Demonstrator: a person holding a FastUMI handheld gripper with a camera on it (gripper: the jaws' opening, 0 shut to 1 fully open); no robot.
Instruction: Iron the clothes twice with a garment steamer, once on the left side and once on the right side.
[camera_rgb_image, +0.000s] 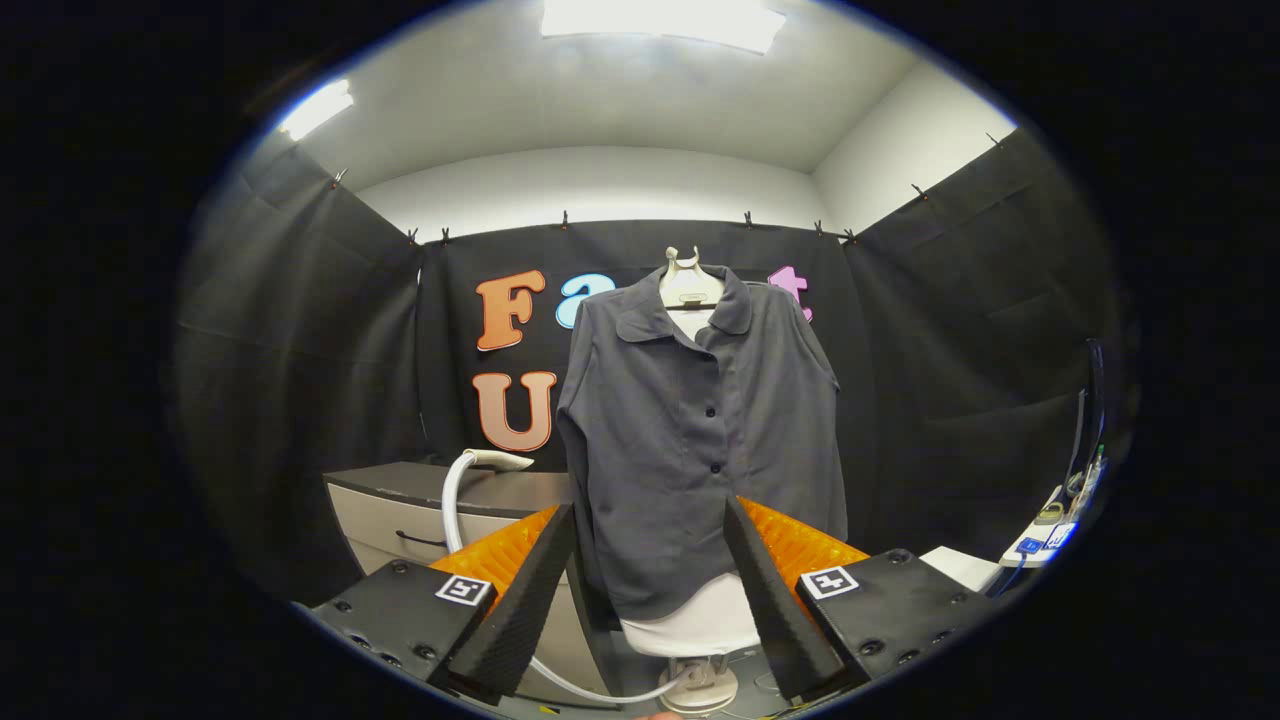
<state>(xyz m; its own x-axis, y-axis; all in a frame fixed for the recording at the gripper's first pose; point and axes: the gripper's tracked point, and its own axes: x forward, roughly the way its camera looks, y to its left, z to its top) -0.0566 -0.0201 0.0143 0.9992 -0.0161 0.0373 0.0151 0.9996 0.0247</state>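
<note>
The jaws stand wide apart and hold nothing; the gripper (650, 560) points at the middle of the booth, and its two fingers (520, 590) frame the lower part of the one shirt (690, 440).

This shirt is dark grey, with a collar and a row of small dark buttons, three of which I can count. It hangs at 12 o'clock from the fingers, beyond them, on one pale hanger (690, 285) on top of a stand. Its hem falls between the two fingers, but it is farther away and does not touch them. Under the hem one white rounded form (700, 620) shows, and below that a pale base (700, 685), at about 6 o'clock from the shirt.

The one steamer head (500, 460) is at about 10 o'clock from the left finger. It lies on top of a grey cabinet (420, 510) with one dark drawer handle. One white hose (455, 510) goes down from it in a curve, passes behind the left finger and comes to the base under the shirt.

At about 3 o'clock from the right finger there is a white shelf (1040, 540) with some small things on it, too small to tell what they are.

Between the fingers and the shirt nothing stands in the way.
</note>
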